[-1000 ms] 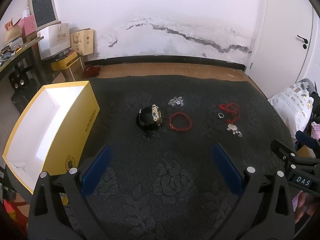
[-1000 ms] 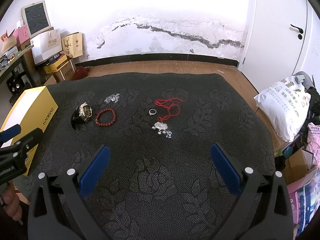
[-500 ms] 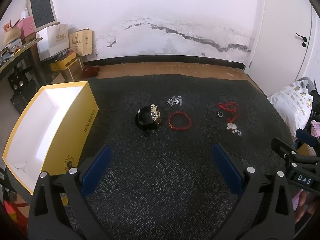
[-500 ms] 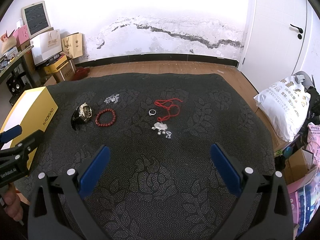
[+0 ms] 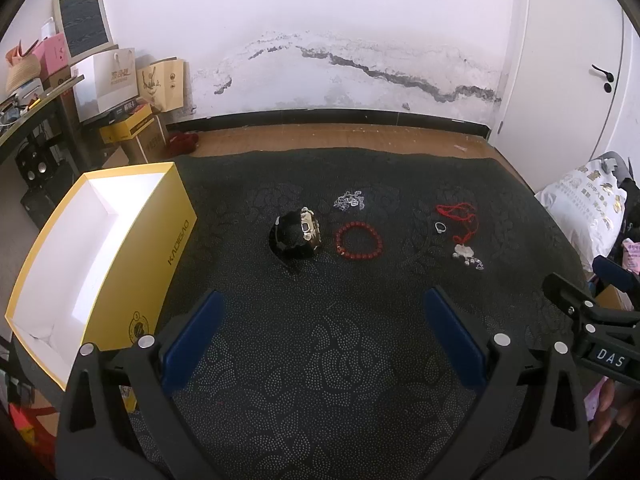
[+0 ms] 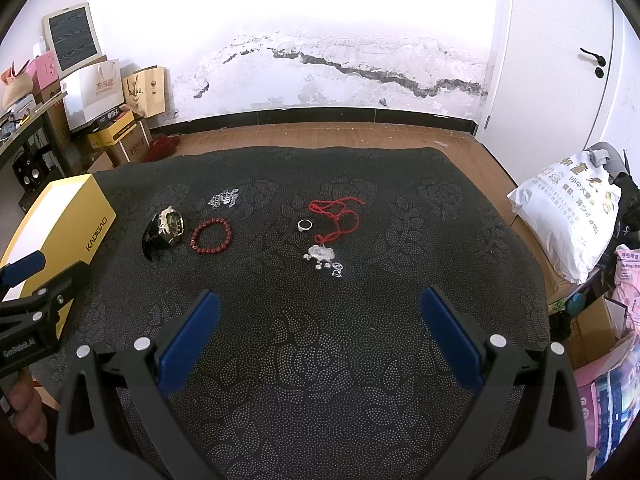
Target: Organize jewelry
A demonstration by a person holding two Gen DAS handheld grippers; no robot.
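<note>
Five pieces lie loose on the dark patterned surface (image 5: 320,380): a watch (image 5: 298,234), a red bead bracelet (image 5: 359,238) just beside it, a small silver chain (image 5: 349,201) behind them, and, well apart to the right, a ring (image 6: 305,224) near a red-cord necklace (image 6: 338,220) with a silver pendant. The yellow box (image 5: 96,256) at the left edge shows only its white inside (nothing sorted yet, by my reading). The left hand-held gripper (image 5: 324,336) and right hand-held gripper (image 6: 320,332) both hover spread wide, holding and touching nothing.
</note>
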